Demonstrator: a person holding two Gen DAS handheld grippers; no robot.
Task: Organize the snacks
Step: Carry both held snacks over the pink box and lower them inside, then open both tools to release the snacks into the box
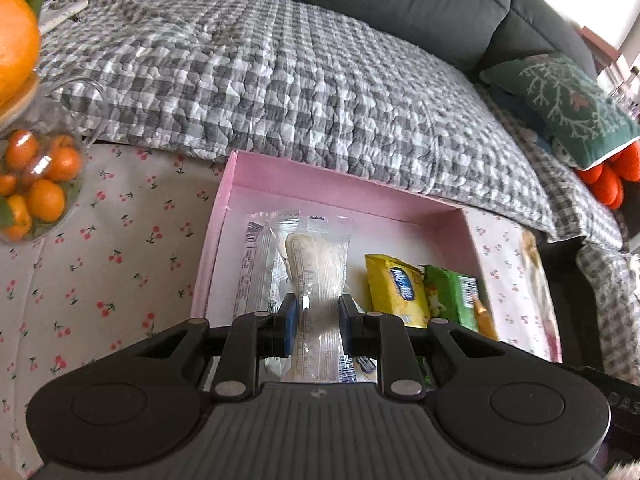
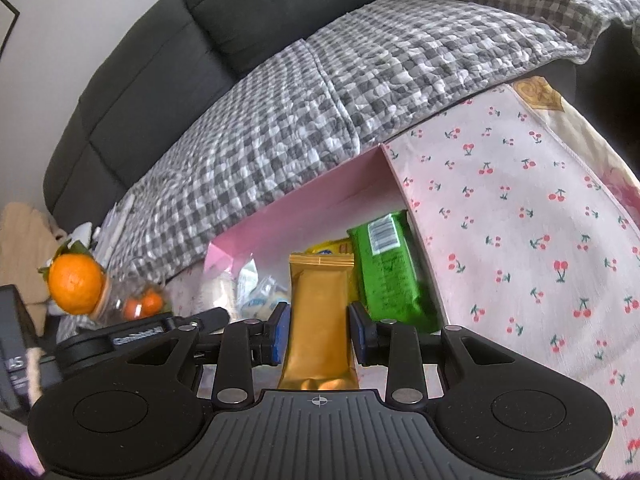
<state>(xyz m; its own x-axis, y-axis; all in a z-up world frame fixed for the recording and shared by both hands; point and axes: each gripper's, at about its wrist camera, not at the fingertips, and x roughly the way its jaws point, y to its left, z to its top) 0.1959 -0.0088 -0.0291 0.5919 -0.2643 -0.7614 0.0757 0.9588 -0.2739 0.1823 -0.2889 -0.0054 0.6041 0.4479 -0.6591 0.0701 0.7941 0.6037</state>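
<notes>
A pink box (image 1: 344, 192) sits open on the cherry-print cloth. My left gripper (image 1: 318, 326) is shut on a clear-wrapped pale snack (image 1: 316, 264), held over the box's left part. Under it lies another clear white packet (image 1: 254, 264). A yellow packet (image 1: 396, 290) and a green packet (image 1: 454, 294) lie in the right part. In the right wrist view my right gripper (image 2: 320, 330) is shut on a gold snack bar (image 2: 320, 312), over the pink box (image 2: 288, 212) beside the green packet (image 2: 390, 266). The yellow packet (image 2: 330, 247) peeks out behind the bar.
A glass jar of small oranges (image 1: 36, 184) and a big orange (image 1: 16, 46) stand at the table's left. A sofa with a grey checked quilt (image 1: 280, 80) runs behind the box, a green cushion (image 1: 560, 100) at its right. The left gripper's body (image 2: 132, 338) shows left of my right gripper.
</notes>
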